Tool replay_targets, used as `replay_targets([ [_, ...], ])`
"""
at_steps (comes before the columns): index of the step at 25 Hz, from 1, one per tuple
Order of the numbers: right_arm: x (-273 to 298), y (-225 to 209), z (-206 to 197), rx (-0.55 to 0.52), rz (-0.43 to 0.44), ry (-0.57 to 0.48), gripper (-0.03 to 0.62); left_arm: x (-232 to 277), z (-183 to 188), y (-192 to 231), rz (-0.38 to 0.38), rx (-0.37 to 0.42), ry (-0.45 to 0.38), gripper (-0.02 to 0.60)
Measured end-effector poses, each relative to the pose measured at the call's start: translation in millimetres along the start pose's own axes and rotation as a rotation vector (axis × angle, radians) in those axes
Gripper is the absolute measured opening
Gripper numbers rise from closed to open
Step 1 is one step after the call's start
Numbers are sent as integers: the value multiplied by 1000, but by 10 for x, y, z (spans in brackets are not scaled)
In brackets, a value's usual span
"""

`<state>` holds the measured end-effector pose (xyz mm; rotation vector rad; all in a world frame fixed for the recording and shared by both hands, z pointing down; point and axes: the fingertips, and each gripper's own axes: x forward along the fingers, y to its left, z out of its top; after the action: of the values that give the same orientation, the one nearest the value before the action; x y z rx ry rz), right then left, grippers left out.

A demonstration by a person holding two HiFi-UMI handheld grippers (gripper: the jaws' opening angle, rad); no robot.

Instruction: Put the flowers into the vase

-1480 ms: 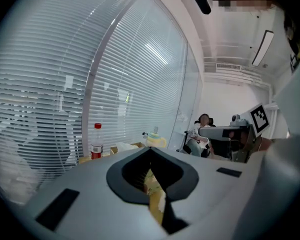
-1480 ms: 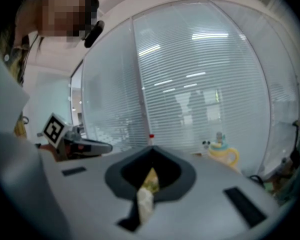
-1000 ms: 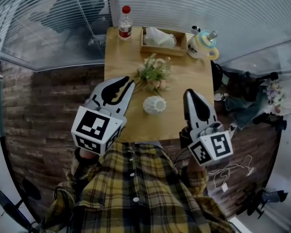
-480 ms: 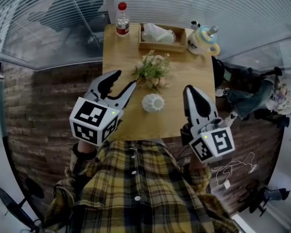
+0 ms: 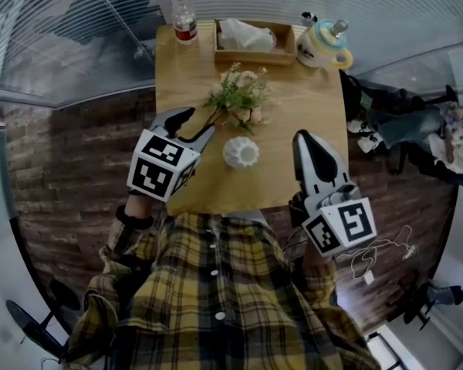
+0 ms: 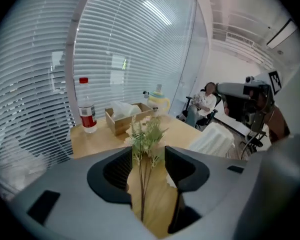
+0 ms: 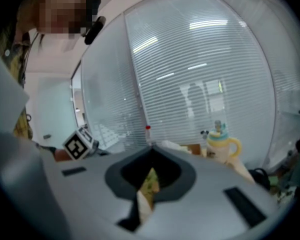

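Left tongs (image 5: 199, 122): jaws apart, having just been opening; they reach over the near left part of the table (image 5: 312, 114), pointing downward towards the flowers (image 5: 239, 99). The left gripper view shows the thin stems running up between the two jaws, with a gap to the pad on the right; no pad is seen pressing on them. The flowers, a small green spray with pale blooms, lie on the table at about its middle, heads towards the far side and stems towards the left tongs. The vase (image 5: 241, 153), white and ribbed, stands upright on the table just on the person's side of the blooms, between the two tongs and touched by neither (the flowers are outside it). Right tongs (image 5: 303, 139): jaws closed together with nothing between them, tips over the near right part of the table, apart from the vase. Along the far edge stand a clear bottle (image 5: 184, 25) with a red cap, a wooden tissue box (image 5: 255, 45) and a yellow mug (image 5: 322, 46) with a lid.
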<state>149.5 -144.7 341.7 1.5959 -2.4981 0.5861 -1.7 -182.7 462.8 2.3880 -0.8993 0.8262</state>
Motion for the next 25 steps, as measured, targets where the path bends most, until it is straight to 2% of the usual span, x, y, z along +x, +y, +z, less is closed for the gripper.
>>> replay_targets([
  [6,-57,-142,-106,32,-33,8,12,329,-329,-67,-40,57,148,193],
  [12,-136,-288,-260,72,-67,30,12,601,-596,-88,-32,163,276,193],
  [19,-204,-421,-385,130,-93,29,12,825,-815,-68,-52,177,371,193],
  [25,-283,-537,-490,162,-118,40,12,974,-925,-10,-58,139,422,193],
])
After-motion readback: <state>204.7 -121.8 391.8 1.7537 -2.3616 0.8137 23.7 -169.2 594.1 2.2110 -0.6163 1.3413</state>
